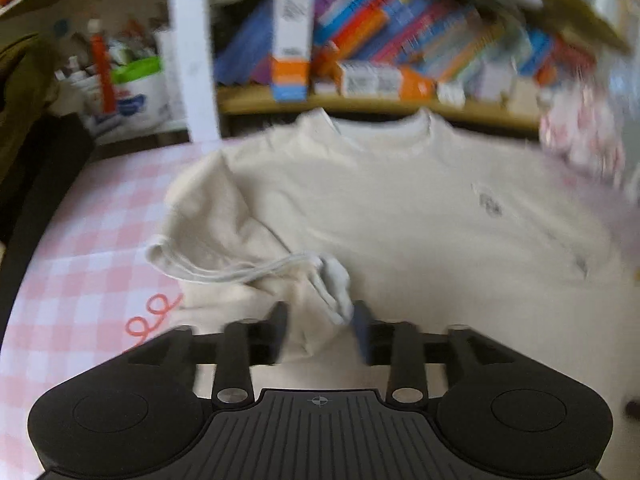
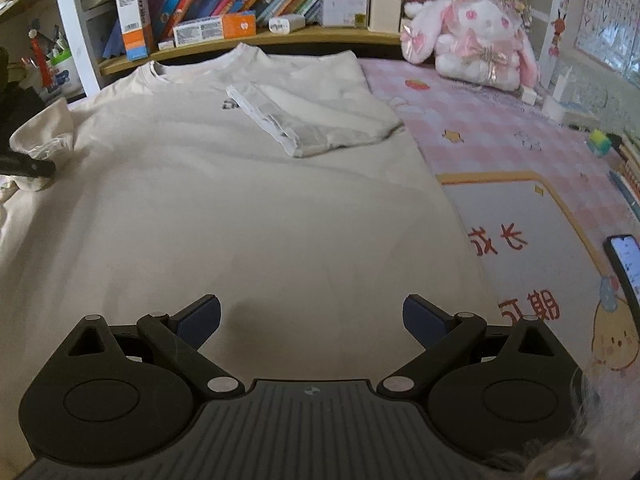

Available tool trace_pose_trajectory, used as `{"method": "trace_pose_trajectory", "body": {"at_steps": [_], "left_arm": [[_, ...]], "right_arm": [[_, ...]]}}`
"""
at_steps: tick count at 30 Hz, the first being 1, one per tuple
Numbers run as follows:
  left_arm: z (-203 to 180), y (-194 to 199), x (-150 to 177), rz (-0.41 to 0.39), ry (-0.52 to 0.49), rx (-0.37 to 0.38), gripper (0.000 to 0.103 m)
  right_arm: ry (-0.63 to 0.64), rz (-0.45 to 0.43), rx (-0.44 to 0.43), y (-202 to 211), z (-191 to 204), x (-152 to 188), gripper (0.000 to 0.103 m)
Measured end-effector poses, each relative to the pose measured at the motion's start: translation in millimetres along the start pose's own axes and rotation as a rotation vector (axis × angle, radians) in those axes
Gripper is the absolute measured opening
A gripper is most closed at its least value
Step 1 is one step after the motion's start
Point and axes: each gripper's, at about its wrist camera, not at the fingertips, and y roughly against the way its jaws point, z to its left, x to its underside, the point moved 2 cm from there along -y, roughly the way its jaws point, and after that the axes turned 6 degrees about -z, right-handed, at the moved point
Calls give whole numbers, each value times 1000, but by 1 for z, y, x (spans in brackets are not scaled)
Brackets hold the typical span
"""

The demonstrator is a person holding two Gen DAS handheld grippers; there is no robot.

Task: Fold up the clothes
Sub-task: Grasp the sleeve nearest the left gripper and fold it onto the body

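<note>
Shirt: your cream T-shirt [image 2: 224,200] lies front up on the pink checked table cover [image 2: 500,120], collar toward the bookshelf [image 2: 248,40].
Right sleeve: it is folded in over the chest [image 2: 320,120], hem edge resting just beside the small grey print.
Left sleeve: this sleeve [image 1: 224,248] is bunched and lifted off the cover, its hem pulled in toward your left gripper.
Left gripper: your left gripper [image 1: 320,320] has its jaws closed on a fold of the left sleeve; the view is blurred.
Right gripper: your right gripper [image 2: 312,312] hangs over the lower part of the shirt with its jaws spread wide, nothing between them.
Around you, far side: boxes and leaning books sit on the shelf right behind the collar; a pink and white plush rabbit [image 2: 476,32] sits on the cover to the right of the shirt.
Around you, right: a phone [image 2: 626,268] lies near the edge, well apart from the shirt, on a printed panel with red characters.
Around you, left: a white post [image 1: 192,48] stands beyond the left shoulder, with a tub of pens [image 1: 124,84] past it.
</note>
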Motion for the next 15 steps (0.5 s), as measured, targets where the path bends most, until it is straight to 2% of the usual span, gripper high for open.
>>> {"method": "trace_pose_trajectory", "body": {"at_steps": [3,8,9,10,11,13,14,15], "left_arm": [[20,10,-9,-78,142,-25,62],[31,-12,-27,-89,217,-88,61],[33,-16,-31,-90,230,-100,52],[35,-21,-34,-91,244,-113,34],[37,-25,-38,-92,257,-126,4],[40,-35,-45,-94,283,-152,1],[29,-35,-47,-123,287,-98,2],[13,-35,-48,-151,288,-3,2]], "right_arm": [[1,4,-8,-3,-3,0,98],[5,5,-20,-6,-8,0,99],[6,6,-23,-7,-9,0,99],[7,6,-25,-8,-10,0,99],[8,6,-28,-9,-11,0,99],[10,7,-33,-10,-12,-1,99],[11,7,-35,-11,-13,-1,99],[12,8,-35,-11,-14,-1,99]]}}
